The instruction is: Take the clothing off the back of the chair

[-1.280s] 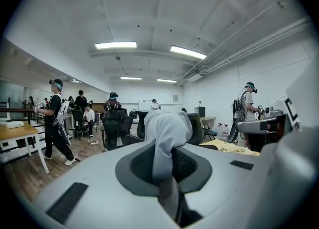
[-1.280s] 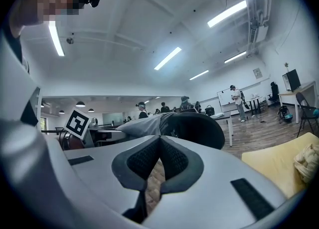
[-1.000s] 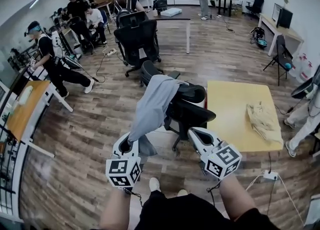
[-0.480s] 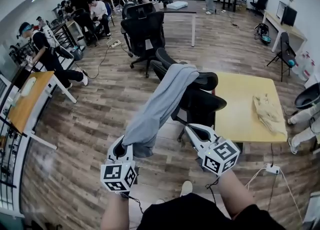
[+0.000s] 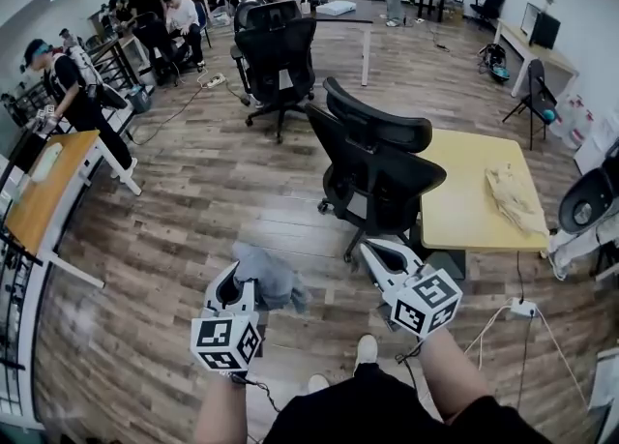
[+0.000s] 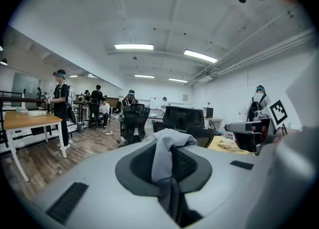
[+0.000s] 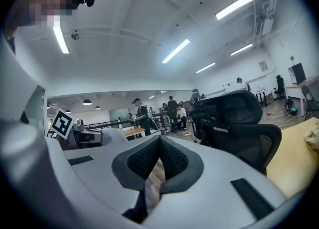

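Observation:
The black office chair (image 5: 377, 166) stands in the middle of the head view, and no cloth hangs on its back. The grey clothing (image 5: 269, 278) hangs bunched over the wooden floor, apart from the chair. My left gripper (image 5: 235, 278) is shut on it. In the left gripper view a fold of the grey clothing (image 6: 162, 160) is pinched between the dark pads of my left gripper (image 6: 168, 145). My right gripper (image 5: 374, 252) is near the chair's base, shut with nothing in it. In the right gripper view its pads (image 7: 172, 160) meet, and the chair (image 7: 239, 128) is to the right.
A yellow table (image 5: 464, 215) with a beige cloth (image 5: 513, 198) stands right of the chair. A second black chair (image 5: 276, 45) is farther back. An orange desk (image 5: 44, 205) and several people are at the left. A power strip (image 5: 522, 309) lies at the right.
The grey clothing has slid off the chair back and come toward me in my left gripper. Both grippers have drawn back from the chair.

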